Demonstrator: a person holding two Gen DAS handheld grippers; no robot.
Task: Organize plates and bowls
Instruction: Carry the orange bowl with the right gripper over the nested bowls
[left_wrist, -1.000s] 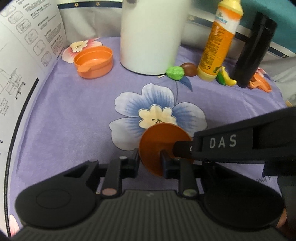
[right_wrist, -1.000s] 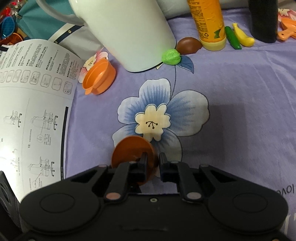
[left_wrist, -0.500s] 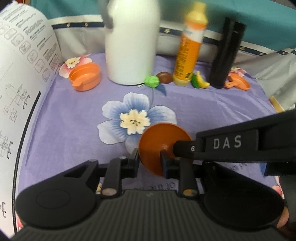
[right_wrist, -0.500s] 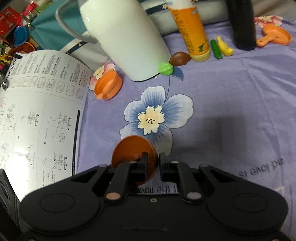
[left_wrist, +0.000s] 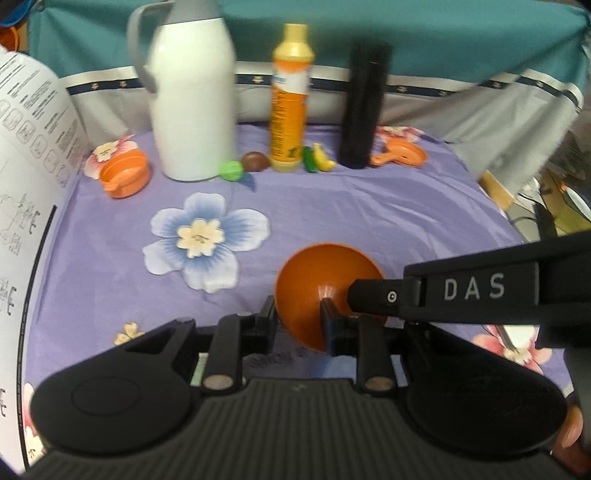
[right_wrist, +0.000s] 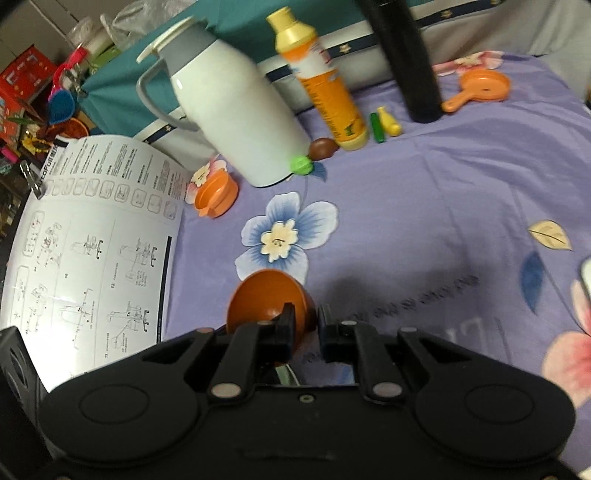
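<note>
2 grippers share 1 small brown-orange bowl (left_wrist: 325, 284), carried tilted above the purple floral cloth (left_wrist: 369, 206), well short of the far row of objects. Your left gripper (left_wrist: 299, 317) pinches the bowl's near rim, 1 finger outside the wall and 1 inside. Your right gripper (right_wrist: 306, 320) also clamps a rim section, its left finger inside the bowl and its right finger outside; in the left view its arm crosses in from the right to the same bowl.

Risks, as judged from this pose:
- Opposed pulls. If your 2 hands drift apart or twist differently, the thin rim may slip from 1 pinch and the bowl swing or drop.
- Early release. Opening 1 gripper while the bowl hangs tilted leaves it on a single edge grip, prone to rotating out.
- Crowded back row. The white thermos jug (left_wrist: 192, 103), orange bottle (left_wrist: 290, 99) and black flask (left_wrist: 364, 107) stand tall; a wide sweep toward the orange bowl (left_wrist: 125, 175) or orange toy pan (left_wrist: 400, 155) could topple them.
</note>
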